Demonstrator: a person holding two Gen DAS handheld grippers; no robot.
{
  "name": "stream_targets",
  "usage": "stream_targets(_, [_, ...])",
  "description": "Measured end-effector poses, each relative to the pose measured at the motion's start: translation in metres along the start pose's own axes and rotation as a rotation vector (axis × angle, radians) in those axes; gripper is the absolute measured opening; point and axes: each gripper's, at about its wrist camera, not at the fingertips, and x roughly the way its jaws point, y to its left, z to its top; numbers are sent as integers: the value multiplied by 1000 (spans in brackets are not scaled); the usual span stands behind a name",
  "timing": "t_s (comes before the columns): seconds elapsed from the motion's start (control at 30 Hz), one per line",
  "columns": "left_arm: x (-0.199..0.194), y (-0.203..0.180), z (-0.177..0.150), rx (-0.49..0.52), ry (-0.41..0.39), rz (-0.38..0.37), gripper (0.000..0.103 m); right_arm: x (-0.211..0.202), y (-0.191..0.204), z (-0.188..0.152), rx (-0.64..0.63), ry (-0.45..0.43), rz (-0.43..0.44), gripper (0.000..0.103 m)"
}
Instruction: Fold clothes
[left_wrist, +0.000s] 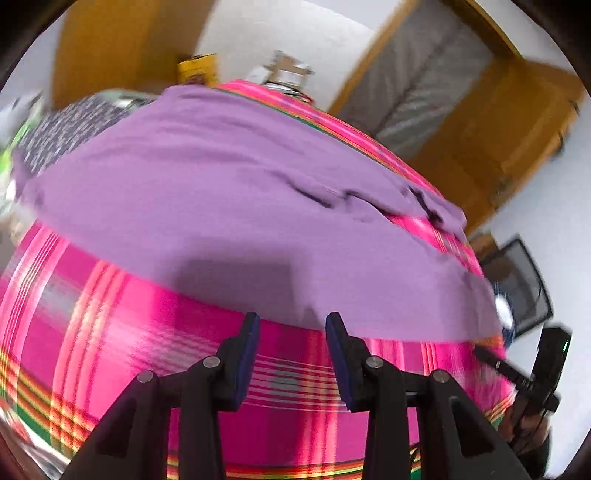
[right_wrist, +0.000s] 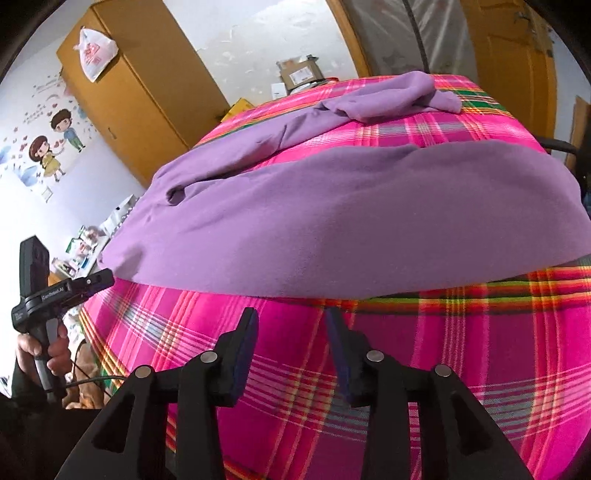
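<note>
Pink plaid cloth (right_wrist: 461, 332) carries purple garment (right_wrist: 351, 221) just beyond both spread, empty tongs (left_wrist: 291, 321) (right_wrist: 291, 317).

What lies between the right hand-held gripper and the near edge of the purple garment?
Only bare pink plaid cloth: in the right wrist view, the right hand-held gripper stands open just short of the purple garment.
</note>
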Motion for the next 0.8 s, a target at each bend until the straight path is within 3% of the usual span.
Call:
stream_targets(0.2, [3,40,6,-207,-7,-49,38,-1,-20,11,151,-57,-23,40])
stream_targets(0.5, [15,45,17,-248,-34,-54,36,-5,-44,14,336,-119,30,40])
stream_targets(0.63, [16,49,18,-252,-36,-15,11,-7,-45,14,340,-116,35,40])
stream_targets(0.8, [18,52,17,-261,-37,-7,3,-10,-34,16,248,-92,5,40])
